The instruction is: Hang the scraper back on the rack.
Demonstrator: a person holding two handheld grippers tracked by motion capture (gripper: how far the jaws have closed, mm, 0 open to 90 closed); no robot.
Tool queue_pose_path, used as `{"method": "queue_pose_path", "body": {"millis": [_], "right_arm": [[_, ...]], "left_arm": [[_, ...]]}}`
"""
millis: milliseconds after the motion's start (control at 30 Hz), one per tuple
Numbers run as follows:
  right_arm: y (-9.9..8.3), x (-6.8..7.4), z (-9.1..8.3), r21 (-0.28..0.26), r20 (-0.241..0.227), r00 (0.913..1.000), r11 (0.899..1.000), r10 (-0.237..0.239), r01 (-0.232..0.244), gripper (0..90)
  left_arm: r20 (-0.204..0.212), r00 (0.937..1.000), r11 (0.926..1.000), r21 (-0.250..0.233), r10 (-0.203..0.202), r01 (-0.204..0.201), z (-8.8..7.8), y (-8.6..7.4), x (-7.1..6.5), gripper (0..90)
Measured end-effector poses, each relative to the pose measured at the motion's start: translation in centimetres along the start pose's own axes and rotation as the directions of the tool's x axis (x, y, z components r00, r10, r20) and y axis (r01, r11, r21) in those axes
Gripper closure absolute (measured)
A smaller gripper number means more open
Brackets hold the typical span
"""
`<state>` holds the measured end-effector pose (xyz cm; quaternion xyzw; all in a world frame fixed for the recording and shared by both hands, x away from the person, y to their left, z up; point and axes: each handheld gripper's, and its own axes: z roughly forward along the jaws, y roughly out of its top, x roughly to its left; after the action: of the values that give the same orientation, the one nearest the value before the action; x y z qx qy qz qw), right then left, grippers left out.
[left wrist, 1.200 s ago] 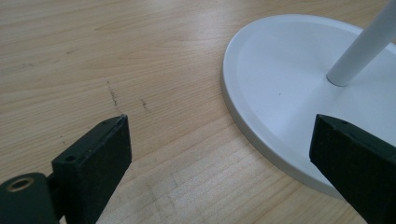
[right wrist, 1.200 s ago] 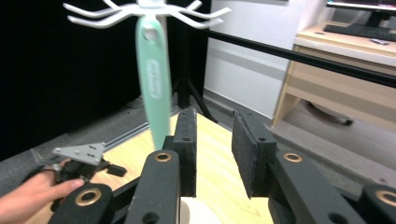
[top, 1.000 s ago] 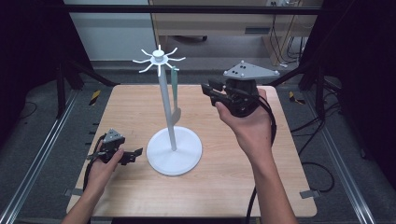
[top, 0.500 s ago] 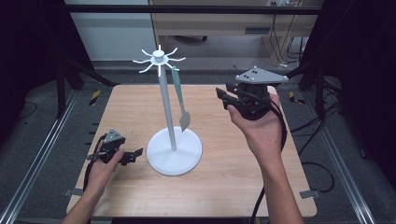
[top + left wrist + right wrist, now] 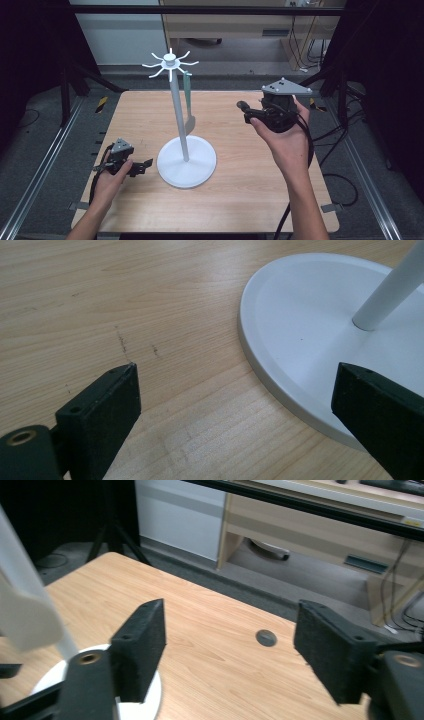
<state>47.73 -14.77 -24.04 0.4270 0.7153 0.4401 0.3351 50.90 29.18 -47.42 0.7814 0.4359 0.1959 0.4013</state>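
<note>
Hanging from white hook stand (image 5: 179, 120) mid-table: grey spatula (image 5: 188, 102), likely light, stiff; best gripped at handle. Left gripper (image 5: 143, 165) and right gripper (image 5: 243, 111) both released, empty.

We found no legible text, label, brand, number or sign in any view. The tabletop (image 5: 240, 200) carried only wood grain and a few dark scuffs. The white stand (image 5: 186, 161) was unmarked on base and pole. The grey plate on the right claw (image 5: 245, 111) showed screw heads but no lettering. Yellow-and-black striped markers (image 5: 101, 103) on the floor beside the tabletop bore no characters we could read.
</note>
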Motion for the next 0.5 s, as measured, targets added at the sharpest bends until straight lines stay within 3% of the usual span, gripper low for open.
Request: {"method": "queue_pose_path", "body": {"millis": [200,500], "right_arm": [[-0.7,-0.9,0.2,0.009,0.051,0.9986,1.000,0.015,-0.016,16.3],[-2.3,-1.6,0.5,0.020,0.088,0.9959,1.000,0.022,-0.024,12.0]], "left_arm": [[0.000,1.0000,1.0000,0.001,0.001,-0.001,0.0,0.0,0.0,5.4],[-0.001,1.0000,1.0000,0.005,0.001,-0.001,0.1,0.0,0.0,5.3]]}}
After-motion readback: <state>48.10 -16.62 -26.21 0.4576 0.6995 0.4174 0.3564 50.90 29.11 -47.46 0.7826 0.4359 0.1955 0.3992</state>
